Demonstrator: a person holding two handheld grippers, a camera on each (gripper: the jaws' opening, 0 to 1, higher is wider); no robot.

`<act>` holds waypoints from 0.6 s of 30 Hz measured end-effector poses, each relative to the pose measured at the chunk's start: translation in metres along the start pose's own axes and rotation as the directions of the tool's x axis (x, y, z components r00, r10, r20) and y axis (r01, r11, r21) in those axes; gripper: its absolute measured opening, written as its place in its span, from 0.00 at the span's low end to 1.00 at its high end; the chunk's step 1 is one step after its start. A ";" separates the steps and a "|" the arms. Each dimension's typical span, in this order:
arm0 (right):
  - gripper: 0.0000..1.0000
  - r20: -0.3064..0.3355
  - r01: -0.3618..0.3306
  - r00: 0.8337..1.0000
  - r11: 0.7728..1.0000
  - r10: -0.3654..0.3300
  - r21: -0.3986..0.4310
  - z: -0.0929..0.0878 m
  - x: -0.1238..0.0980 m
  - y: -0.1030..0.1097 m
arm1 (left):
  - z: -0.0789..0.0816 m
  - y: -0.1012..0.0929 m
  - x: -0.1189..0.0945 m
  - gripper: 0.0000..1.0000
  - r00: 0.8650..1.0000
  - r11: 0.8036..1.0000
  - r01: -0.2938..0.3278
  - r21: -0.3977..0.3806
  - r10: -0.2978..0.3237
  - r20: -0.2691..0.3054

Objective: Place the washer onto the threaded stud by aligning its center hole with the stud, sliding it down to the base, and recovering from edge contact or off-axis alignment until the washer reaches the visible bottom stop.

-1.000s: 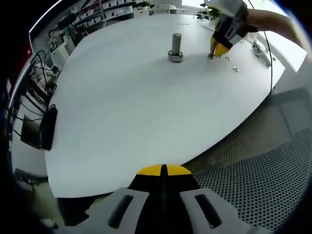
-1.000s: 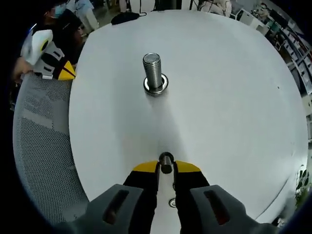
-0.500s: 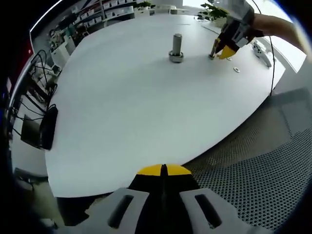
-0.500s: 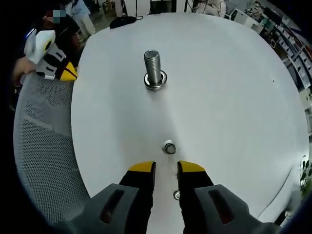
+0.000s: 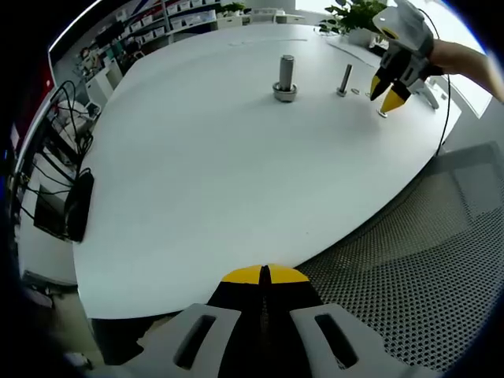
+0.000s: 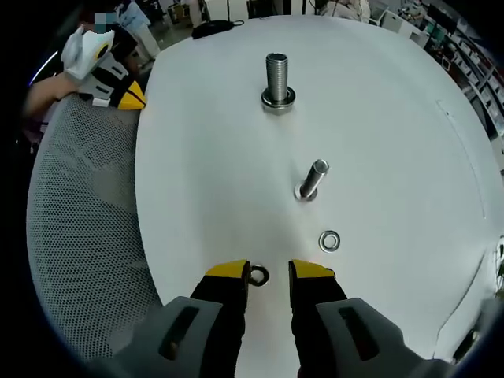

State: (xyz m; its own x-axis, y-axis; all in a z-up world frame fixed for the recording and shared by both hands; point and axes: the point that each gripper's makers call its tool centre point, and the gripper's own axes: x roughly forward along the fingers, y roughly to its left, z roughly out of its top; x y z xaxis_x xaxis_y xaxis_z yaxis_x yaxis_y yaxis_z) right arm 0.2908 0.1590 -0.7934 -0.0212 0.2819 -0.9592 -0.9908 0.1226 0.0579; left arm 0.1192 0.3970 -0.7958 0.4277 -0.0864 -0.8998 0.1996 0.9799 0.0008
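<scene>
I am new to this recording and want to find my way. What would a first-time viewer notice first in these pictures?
On the white table two upright threaded studs stand out: a thick stud farther off and a thin stud nearer. The open right gripper hangs over a washer lying between its jaws, with a second washer beside it. The left gripper is shut, off the table's edge.

— How many washers do you count on my desk (image 6: 394, 118)?
— Two loose ones: a washer (image 6: 257, 276) between my right gripper's (image 6: 268, 276) tips and a second washer (image 6: 329, 240) nearby.
— And studs?
— Two upright: one thick threaded stud (image 6: 277, 79), one slim stud (image 6: 313, 179).
— Grippers?
— Two: that one and my left gripper (image 5: 264, 275).
</scene>
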 end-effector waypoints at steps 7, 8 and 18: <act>0.25 -0.037 -0.002 0.999 0.998 0.000 -0.058 -0.008 0.003 0.008 | 0.000 0.001 0.000 0.00 1.000 1.000 -0.003 -0.001 0.003 0.001; 0.25 -0.042 -0.003 0.999 0.998 0.000 -0.066 -0.009 0.003 0.009 | 0.000 0.001 0.000 0.00 1.000 1.000 -0.003 -0.001 0.003 0.002; 0.23 -0.069 0.017 0.997 0.983 -0.030 -0.180 -0.011 0.004 0.006 | 0.000 0.001 0.000 0.00 1.000 1.000 -0.005 -0.001 0.005 0.003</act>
State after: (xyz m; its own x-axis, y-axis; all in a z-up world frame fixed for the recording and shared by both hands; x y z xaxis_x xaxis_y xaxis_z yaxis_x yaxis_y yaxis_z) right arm 0.2835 0.1507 -0.7995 -0.0005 0.2122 -0.9772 -0.9989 -0.0460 -0.0095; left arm 0.1195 0.3976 -0.7952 0.4311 -0.0820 -0.8986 0.1969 0.9804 0.0050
